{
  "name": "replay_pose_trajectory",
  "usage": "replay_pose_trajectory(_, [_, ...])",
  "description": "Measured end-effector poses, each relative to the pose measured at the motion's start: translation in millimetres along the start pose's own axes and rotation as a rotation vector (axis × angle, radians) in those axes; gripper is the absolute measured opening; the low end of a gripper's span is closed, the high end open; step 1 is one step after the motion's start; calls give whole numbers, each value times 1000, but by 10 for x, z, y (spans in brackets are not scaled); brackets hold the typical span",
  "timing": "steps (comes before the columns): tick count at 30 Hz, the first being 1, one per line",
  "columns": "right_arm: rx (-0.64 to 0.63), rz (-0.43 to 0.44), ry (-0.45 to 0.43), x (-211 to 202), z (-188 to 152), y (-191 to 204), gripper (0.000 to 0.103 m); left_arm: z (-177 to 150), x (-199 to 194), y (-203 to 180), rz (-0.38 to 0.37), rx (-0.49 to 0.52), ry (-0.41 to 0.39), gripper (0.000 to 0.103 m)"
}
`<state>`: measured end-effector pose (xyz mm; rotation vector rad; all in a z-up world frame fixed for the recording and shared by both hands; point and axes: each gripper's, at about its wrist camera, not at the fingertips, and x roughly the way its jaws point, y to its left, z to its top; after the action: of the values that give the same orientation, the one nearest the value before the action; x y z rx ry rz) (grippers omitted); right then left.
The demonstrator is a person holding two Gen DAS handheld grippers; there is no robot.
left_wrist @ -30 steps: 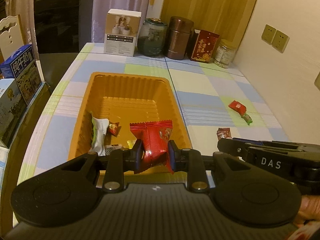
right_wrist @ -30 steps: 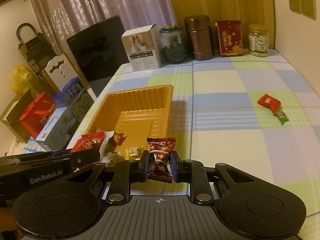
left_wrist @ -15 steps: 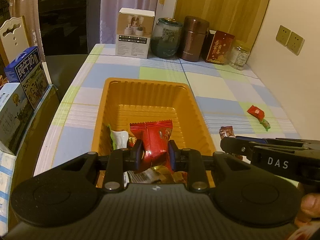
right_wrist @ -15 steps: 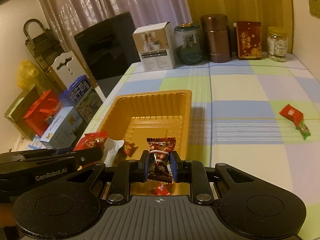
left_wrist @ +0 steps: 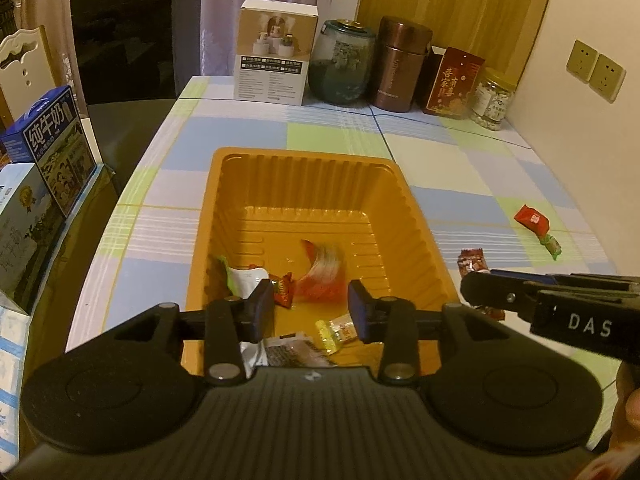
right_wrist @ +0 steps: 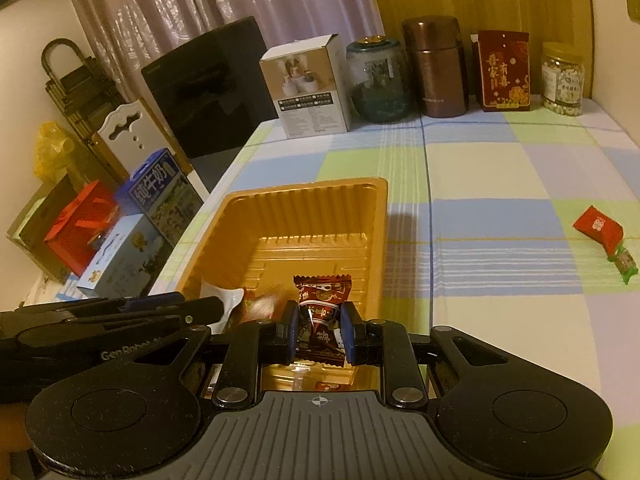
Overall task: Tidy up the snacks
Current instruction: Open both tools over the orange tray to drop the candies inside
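Note:
An orange plastic tray (left_wrist: 308, 184) (right_wrist: 312, 216) sits on the checked tablecloth and holds several wrapped snacks. My left gripper (left_wrist: 311, 312) is open above the tray's near end. A red snack packet (left_wrist: 322, 276), blurred, is dropping into the tray just beyond its fingers. My right gripper (right_wrist: 319, 330) is shut on a dark red wrapped candy (right_wrist: 322, 312) above the tray's near right corner. A red packet (left_wrist: 531, 218) (right_wrist: 598, 228) and a small green candy (left_wrist: 551, 245) (right_wrist: 622, 264) lie on the cloth to the right.
A white box (left_wrist: 274, 52), a glass jar (left_wrist: 344, 64), a brown canister (left_wrist: 402, 66), a red tin (left_wrist: 452, 82) and a small jar (left_wrist: 491, 100) line the table's far edge. Milk cartons (left_wrist: 48, 148) stand left of the table. A wall is on the right.
My left gripper has opened and let go of the red packet, which is falling into the tray. My right gripper has moved further over the tray, still holding the dark red candy.

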<state>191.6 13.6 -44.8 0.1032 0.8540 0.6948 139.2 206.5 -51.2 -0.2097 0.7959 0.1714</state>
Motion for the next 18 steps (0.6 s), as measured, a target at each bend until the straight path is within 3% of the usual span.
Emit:
replay_pose_trajectory(10, [2, 27, 9, 54, 4, 63, 23, -34, -111, 115, 8, -14, -7, 36])
replay_pose_trajectory(15, [39, 83, -7, 82, 81, 64, 23, -38, -133, 163, 19, -25, -4, 40])
replay_pose_trajectory(16, [53, 94, -12, 84, 104, 50, 25, -43, -141, 171, 22, -27, -5, 42])
replay_pose_trajectory(18, [70, 85, -35, 46, 140, 25, 49, -52, -165, 186, 26, -31, -9, 43])
